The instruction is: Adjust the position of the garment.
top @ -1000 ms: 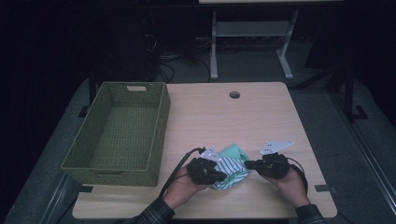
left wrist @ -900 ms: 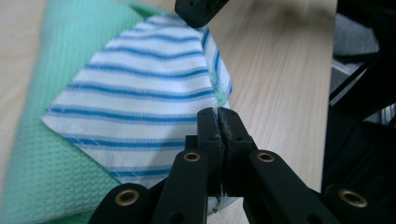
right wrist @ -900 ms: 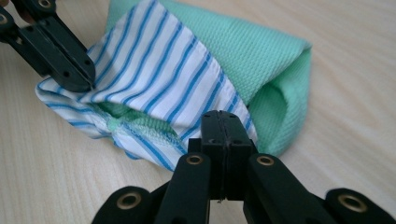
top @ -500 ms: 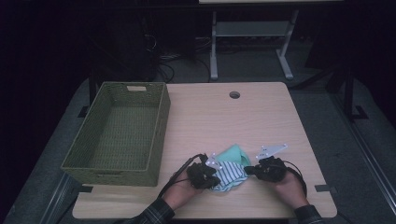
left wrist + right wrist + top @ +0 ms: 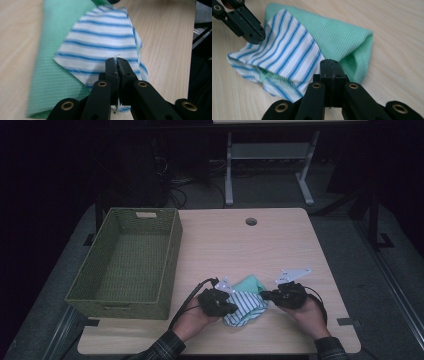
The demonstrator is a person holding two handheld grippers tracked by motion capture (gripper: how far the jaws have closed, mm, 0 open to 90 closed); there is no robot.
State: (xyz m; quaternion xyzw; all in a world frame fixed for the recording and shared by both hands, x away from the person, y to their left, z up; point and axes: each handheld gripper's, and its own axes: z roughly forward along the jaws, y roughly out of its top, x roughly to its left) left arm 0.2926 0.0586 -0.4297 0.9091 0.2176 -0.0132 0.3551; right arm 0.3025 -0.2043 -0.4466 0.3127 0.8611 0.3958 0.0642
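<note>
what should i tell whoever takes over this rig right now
Left gripper: jaws shut on the striped cloth, at its near edge.
Right gripper: jaws shut on the same striped cloth, opposite side.
The striped cloth lies on a green cloth at the near edge of the table, partly folded.
The woven basket stands at the table's left with nothing in it.
Done: both grips set. Left: probably finish the fold, then perhaps move the cloths to the basket.
</note>
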